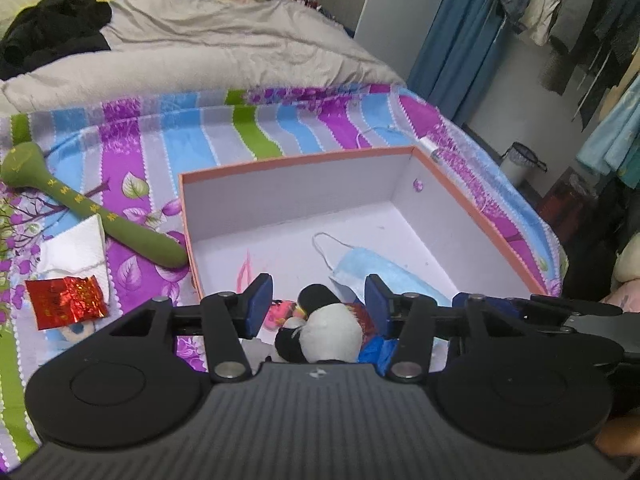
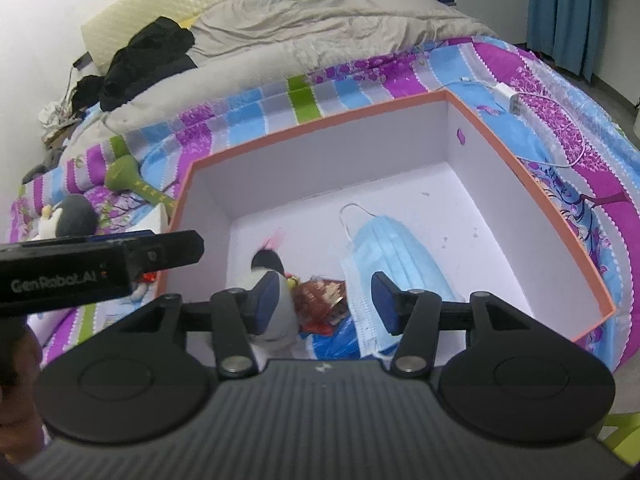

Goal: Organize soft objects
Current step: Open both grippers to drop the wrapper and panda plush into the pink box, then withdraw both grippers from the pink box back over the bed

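An orange-rimmed white box (image 1: 296, 164) (image 2: 320, 124) sits on the striped bedsheet. Inside lie a blue face mask (image 1: 380, 272) (image 2: 396, 256), a black-and-white penguin plush (image 1: 332, 332) (image 2: 276, 312), a brown-haired doll (image 2: 320, 296) and a blue bag (image 2: 332, 340). My left gripper (image 1: 318, 304) hangs open over the box's near side, with the plush below and between its fingers, untouched. My right gripper (image 2: 326, 302) is open beside it, its left pad in front of the plush. A green padded stick (image 1: 92, 212) (image 2: 136, 184) and a second penguin plush (image 2: 68, 216) lie on the sheet to the left.
A white tissue (image 1: 76, 252) and a red foil packet (image 1: 66, 304) lie left of the box. A white charger with its cable (image 2: 508, 98) lies to the right. A grey duvet (image 1: 200, 40) and a black garment (image 1: 52, 28) lie behind. Hanging clothes (image 1: 580, 12) and a bin (image 1: 518, 162) stand at right.
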`<state>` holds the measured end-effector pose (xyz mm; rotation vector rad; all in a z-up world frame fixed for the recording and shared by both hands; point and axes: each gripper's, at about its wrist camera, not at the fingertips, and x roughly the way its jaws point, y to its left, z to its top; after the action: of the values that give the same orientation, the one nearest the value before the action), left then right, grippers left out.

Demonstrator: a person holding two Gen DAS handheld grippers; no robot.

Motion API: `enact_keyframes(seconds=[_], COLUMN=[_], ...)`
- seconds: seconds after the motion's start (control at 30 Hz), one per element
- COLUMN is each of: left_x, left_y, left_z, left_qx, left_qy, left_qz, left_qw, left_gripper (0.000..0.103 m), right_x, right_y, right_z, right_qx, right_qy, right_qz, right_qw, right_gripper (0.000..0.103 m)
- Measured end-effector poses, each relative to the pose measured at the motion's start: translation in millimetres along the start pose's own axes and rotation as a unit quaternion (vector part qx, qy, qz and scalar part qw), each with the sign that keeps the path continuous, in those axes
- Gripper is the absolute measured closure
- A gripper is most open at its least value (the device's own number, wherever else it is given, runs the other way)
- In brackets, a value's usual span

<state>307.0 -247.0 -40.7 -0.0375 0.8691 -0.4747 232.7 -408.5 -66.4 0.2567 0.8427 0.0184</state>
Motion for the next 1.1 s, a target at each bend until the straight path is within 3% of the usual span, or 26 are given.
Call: enact_keyframes(seconds=[0.37, 0.67, 1.1], left_x=[-70, -132, -205], left_y=[-3, -3, 13], left_z=[-24, -63, -120], left_qx=[0.000, 0.003, -0.007], left_qy=[-0.039, -0.064, -0.094], left_qz=[-0.005, -0.005, 0.025], left_qw=[0.9992, 0.9980, 0.9952], left_gripper=[0.046, 0.046, 0.046], right_x=[-49, -96, -138], right_y=[22, 44, 80], right_z=[-13, -41, -86], right_qx=[-0.010, -0.023, -0.053], right_qy=[-0.041, -0.073, -0.090], right_qz=[0.015, 0.028, 0.048], right_qw=[0.999, 0.997, 0.993], right_gripper=[0.049, 0.049, 0.049])
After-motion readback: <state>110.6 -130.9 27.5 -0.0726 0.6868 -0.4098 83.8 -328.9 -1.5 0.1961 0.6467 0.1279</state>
